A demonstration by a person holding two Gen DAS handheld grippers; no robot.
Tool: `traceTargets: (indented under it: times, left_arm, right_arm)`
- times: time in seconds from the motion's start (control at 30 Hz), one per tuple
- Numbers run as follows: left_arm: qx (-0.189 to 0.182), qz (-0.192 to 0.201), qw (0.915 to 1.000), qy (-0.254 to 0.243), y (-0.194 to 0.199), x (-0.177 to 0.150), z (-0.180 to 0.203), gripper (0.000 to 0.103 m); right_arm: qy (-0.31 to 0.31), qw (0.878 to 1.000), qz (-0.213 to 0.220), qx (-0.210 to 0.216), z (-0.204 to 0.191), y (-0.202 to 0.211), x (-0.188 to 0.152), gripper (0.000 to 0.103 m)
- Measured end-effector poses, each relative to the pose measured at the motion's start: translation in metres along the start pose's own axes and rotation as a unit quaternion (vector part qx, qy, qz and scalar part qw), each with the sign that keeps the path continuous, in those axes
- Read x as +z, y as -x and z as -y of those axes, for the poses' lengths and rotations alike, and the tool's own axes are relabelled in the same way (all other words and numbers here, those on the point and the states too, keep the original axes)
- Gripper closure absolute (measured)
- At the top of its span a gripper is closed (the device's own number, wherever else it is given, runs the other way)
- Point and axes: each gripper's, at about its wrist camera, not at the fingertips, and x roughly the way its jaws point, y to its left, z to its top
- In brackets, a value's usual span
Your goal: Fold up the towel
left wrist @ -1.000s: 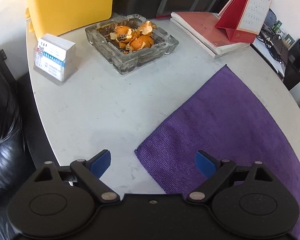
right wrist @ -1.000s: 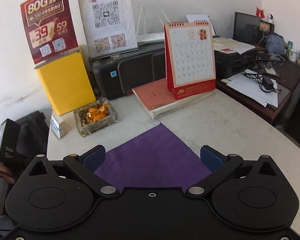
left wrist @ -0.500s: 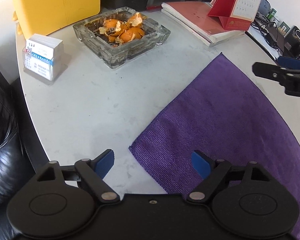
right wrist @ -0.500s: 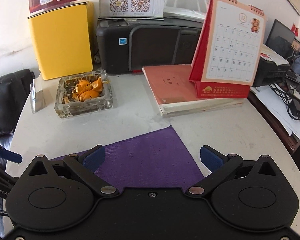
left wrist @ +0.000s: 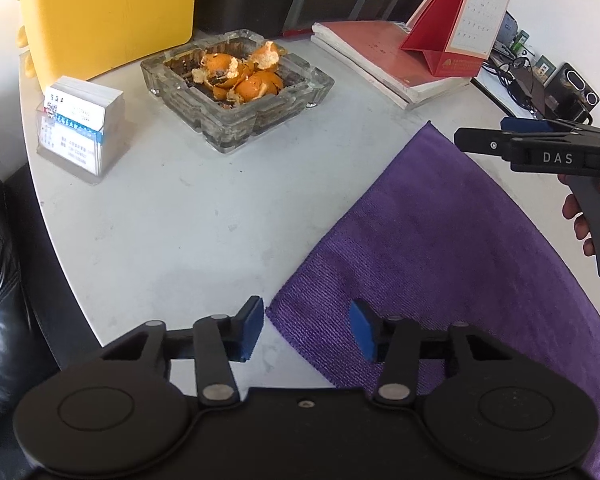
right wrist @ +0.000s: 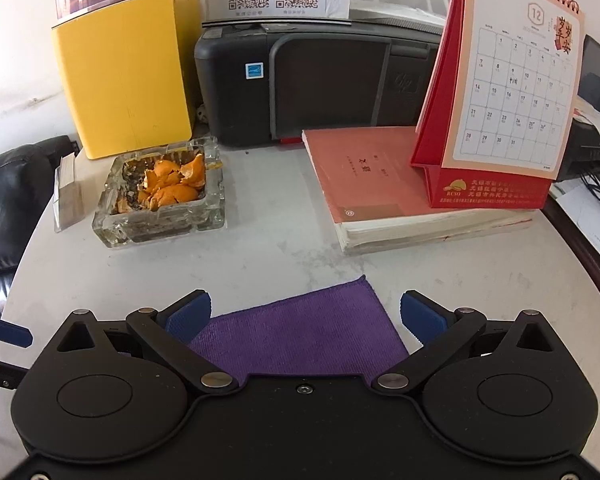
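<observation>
left gripper (left wrist: 306,328) closing, right gripper (right wrist: 305,314) spread

My towel (left wrist: 440,248) was plain purple with a fine ribbed weave. My left gripper (left wrist: 306,330) and right gripper (right wrist: 306,316) were black with blue pads. The bench (left wrist: 172,216) was off-white, faintly speckled. The ashtray (left wrist: 236,92) was clear glass, holding orange peel (left wrist: 240,74). The box (right wrist: 124,72) was yellow, the printer (right wrist: 300,84) black, the book (right wrist: 372,172) brick red, the calendar (right wrist: 512,80) red with a white grid of dates.
</observation>
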Motion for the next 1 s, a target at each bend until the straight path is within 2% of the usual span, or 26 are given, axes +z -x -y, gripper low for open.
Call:
traceTargets:
  times: [0.17, 0.37, 0.53, 0.67, 0.83, 1.0]
  left_arm:
    - [-0.001, 0.001, 1.0, -0.007, -0.005, 0.003, -0.005, 0.065]
    - [0.019, 0.002, 0.9993, -0.033, -0.011, 0.004, -0.007, 0.072]
    - [0.038, 0.004, 0.9964, -0.075, -0.012, 0.002, -0.001, 0.078]
    - [0.054, 0.004, 0.9904, -0.128, -0.012, -0.002, 0.008, 0.082]
    - [0.057, 0.005, 0.9863, -0.155, -0.013, -0.004, 0.014, 0.088]
    - [0.044, 0.005, 0.9872, -0.153, -0.014, -0.004, 0.012, 0.096]
  right_arm:
    - [-0.006, 1.0, -0.001, 0.003, -0.002, 0.005, -0.006, 0.0]
    - [0.002, 1.0, -0.002, 0.009, -0.006, 0.004, -0.008, 0.0]
    - [0.002, 1.0, -0.001, 0.015, -0.009, 0.001, -0.01, 0.0]
    - [0.018, 1.0, -0.002, 0.015, -0.013, 0.001, -0.012, 0.0]
    - [0.033, 0.999, -0.003, 0.014, -0.015, -0.001, -0.012, 0.0]
    - [0.043, 0.999, -0.004, 0.006, -0.015, -0.006, -0.011, 0.0]
